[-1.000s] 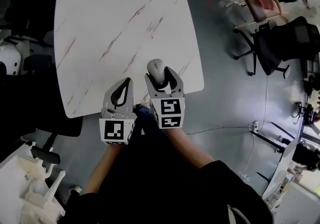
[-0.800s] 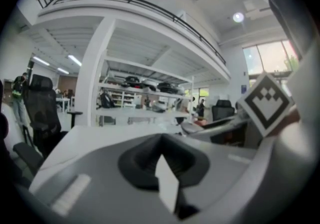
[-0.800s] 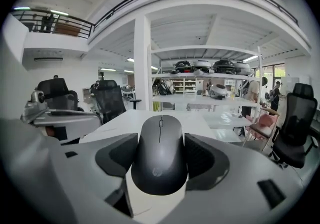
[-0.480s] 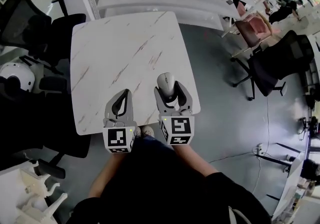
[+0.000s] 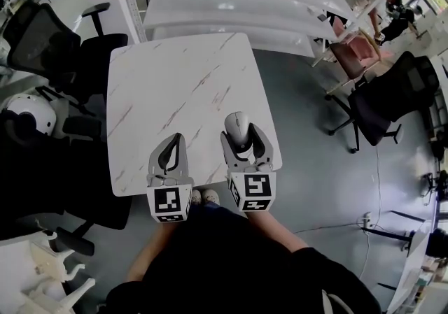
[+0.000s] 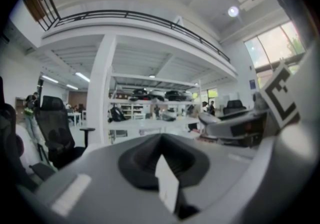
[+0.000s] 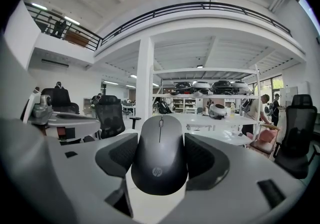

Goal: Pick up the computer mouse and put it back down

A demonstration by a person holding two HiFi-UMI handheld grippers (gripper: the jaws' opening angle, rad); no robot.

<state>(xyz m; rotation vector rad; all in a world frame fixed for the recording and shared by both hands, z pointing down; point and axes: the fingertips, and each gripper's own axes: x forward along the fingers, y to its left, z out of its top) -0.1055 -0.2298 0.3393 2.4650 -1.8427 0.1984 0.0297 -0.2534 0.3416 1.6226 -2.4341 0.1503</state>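
Observation:
A dark grey computer mouse (image 5: 236, 122) sits between the jaws of my right gripper (image 5: 241, 135), which is shut on it over the near right part of the white marbled table (image 5: 175, 75). In the right gripper view the mouse (image 7: 160, 155) fills the gap, with a black pad (image 7: 117, 155) pressed against each of its sides. Whether it touches the tabletop I cannot tell. My left gripper (image 5: 173, 139) is beside it at the table's front edge, shut and with nothing in it; its closed jaws (image 6: 162, 160) meet in the left gripper view.
Black office chairs (image 5: 42, 40) stand left of the table, and a white helmet (image 5: 28, 113) lies near them. More chairs (image 5: 392, 96) and a pink one (image 5: 357, 47) stand on the grey floor to the right. Long white tables (image 5: 231, 5) lie beyond.
The head camera has tilted up, so more of the room behind shows. Both grippers keep their places at the table's front, and the mouse stays in the right one.

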